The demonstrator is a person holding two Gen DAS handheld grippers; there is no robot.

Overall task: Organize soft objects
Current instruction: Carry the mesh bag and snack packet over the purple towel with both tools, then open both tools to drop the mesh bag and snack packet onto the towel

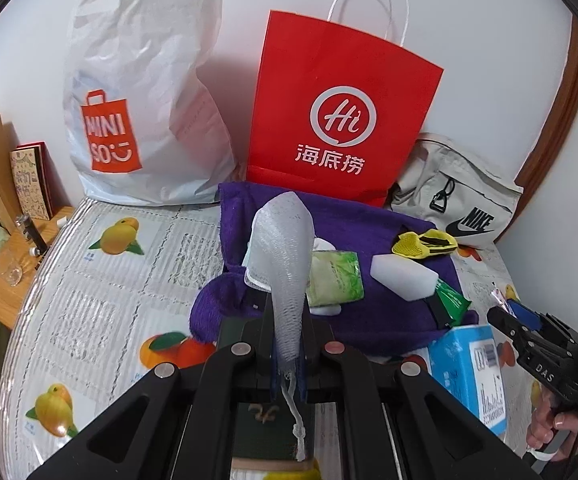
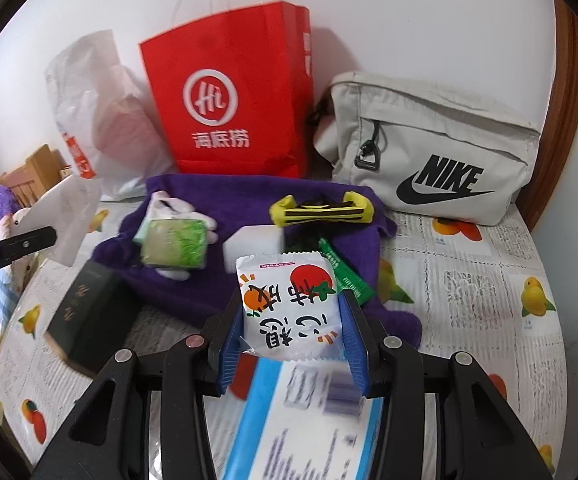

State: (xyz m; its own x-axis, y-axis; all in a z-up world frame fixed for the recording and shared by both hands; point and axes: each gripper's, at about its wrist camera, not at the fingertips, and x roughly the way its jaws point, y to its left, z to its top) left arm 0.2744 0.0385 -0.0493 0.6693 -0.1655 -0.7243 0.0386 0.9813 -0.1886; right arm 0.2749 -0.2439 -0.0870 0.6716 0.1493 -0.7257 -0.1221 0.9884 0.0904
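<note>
Your left claw (image 1: 289, 364) hides most of what lies right under it: only a strip of a dark green book (image 1: 267, 432) shows between its arms, and in the right wrist view that book (image 2: 89, 316) is blurred, its gold lettering unreadable. The blue box (image 2: 301, 420) below your right claw (image 2: 293, 344) is smeared too, its barcode and print illegible. The white Miniso bag (image 2: 101, 120) is soft and hazy there, and the left claw's tip enters from the left edge, cut off.

Your left claw is pressed together on a white mesh sponge (image 1: 285, 264), which stands up from the jaws in a tall curved cone, its knotted string hanging down behind the fingers. Your right claw pinches a white snack packet (image 2: 289, 312) printed with an orange, a tomato and black characters; it sits upright between the blue pads (image 2: 355, 344), above the blue box.

The purple towel (image 1: 389, 312) lies rumpled on the fruit-print surface (image 1: 89, 280), in front of the red paper bag (image 1: 341, 120). On it rest a green tissue pack (image 1: 335, 280), a white foam block (image 1: 403, 278), a green sachet (image 1: 451, 300) and a yellow and black glove (image 1: 425, 244). The grey Nike bag (image 2: 429, 148) leans at the wall, just right of the red bag
</note>
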